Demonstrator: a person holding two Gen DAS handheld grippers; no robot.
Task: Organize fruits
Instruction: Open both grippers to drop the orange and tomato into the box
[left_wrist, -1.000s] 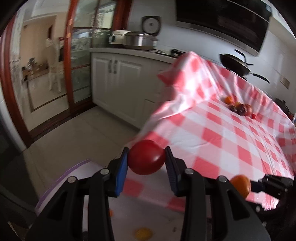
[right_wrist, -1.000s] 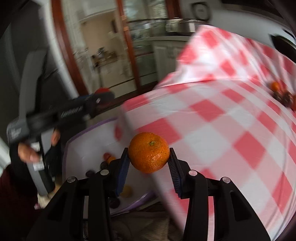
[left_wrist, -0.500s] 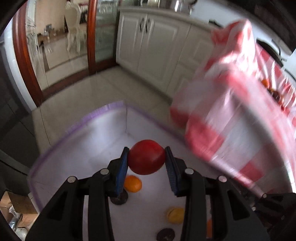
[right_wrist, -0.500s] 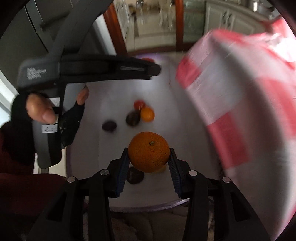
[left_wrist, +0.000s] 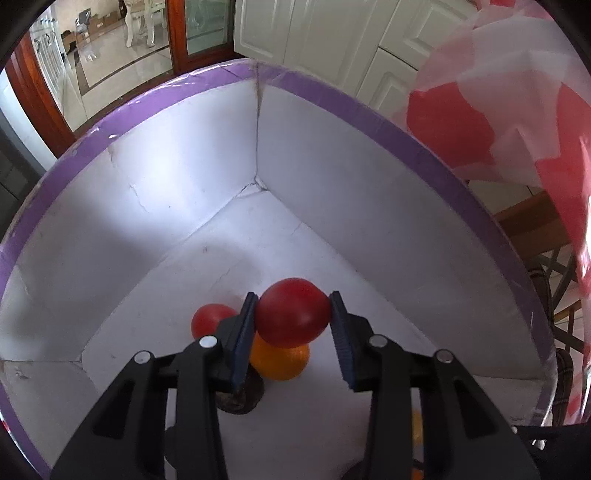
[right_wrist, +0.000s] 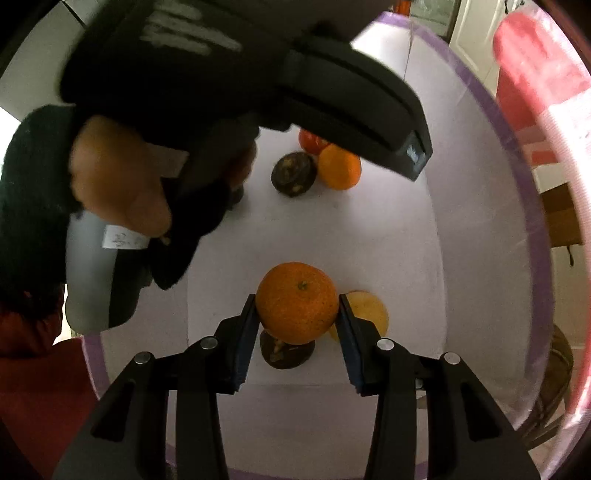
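Note:
My left gripper (left_wrist: 292, 320) is shut on a red tomato (left_wrist: 291, 314) and points down into a white box with a purple rim (left_wrist: 317, 92). Just below it on the box floor lie another red fruit (left_wrist: 208, 319), an orange (left_wrist: 280, 360) and a dark fruit (left_wrist: 243, 400). My right gripper (right_wrist: 297, 314) is shut on an orange tangerine (right_wrist: 297, 306) over the same box (right_wrist: 495, 122). Under it lie a dark fruit (right_wrist: 286, 354) and a yellowish fruit (right_wrist: 369, 310). Farther in lie a dark fruit (right_wrist: 293, 173), an orange (right_wrist: 340, 166) and a red fruit (right_wrist: 310, 142).
The other hand-held gripper and a gloved hand (right_wrist: 122, 192) fill the upper left of the right wrist view. A red-and-white checked tablecloth (left_wrist: 517, 122) hangs to the right of the box. White cabinet doors (left_wrist: 332, 40) and a tiled floor (left_wrist: 107, 55) lie beyond.
Both grippers have come off the table's edge and sunk down into the box, tipping to point steeply downward. Each still holds its fruit; the box walls and floor fruit now loom close.

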